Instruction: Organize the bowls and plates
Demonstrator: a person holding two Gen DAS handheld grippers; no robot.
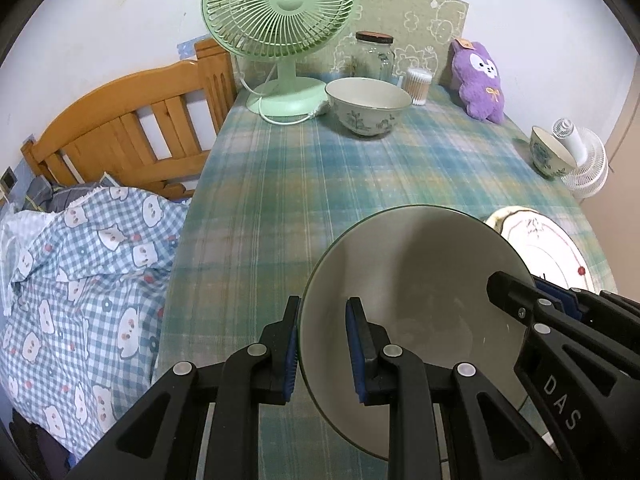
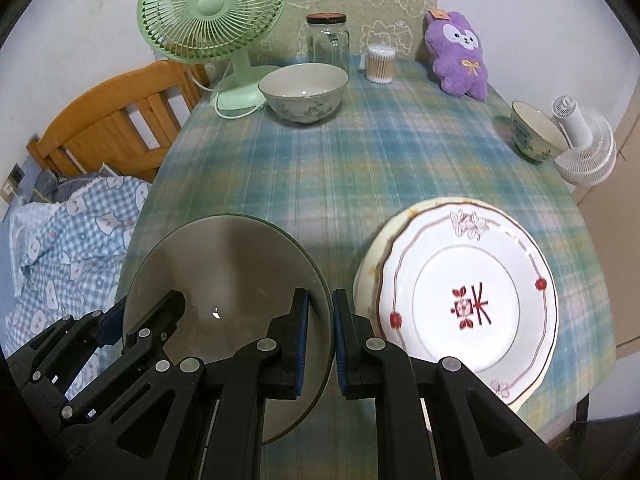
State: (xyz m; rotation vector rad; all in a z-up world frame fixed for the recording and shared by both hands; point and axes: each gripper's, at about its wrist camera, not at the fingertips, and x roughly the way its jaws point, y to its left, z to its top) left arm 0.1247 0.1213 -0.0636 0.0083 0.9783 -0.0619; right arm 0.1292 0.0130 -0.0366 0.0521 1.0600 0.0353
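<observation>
**Two grippers at one grey-green bowl**

A wooden bed frame [image 1: 120, 120] and checked bedding [image 1: 80, 280] flank the plaid tablecloth [image 1: 280, 200]. The left gripper [image 1: 322, 350] straddles the grey-green bowl's [image 1: 416, 280] left rim, jaws spread. The right gripper [image 2: 320, 344], marked "DAS", straddles the opposite rim, jaws narrowly parted; whether they pinch it, I cannot tell. Just beside lies a white plate [image 2: 468, 304] with red characters.
</observation>
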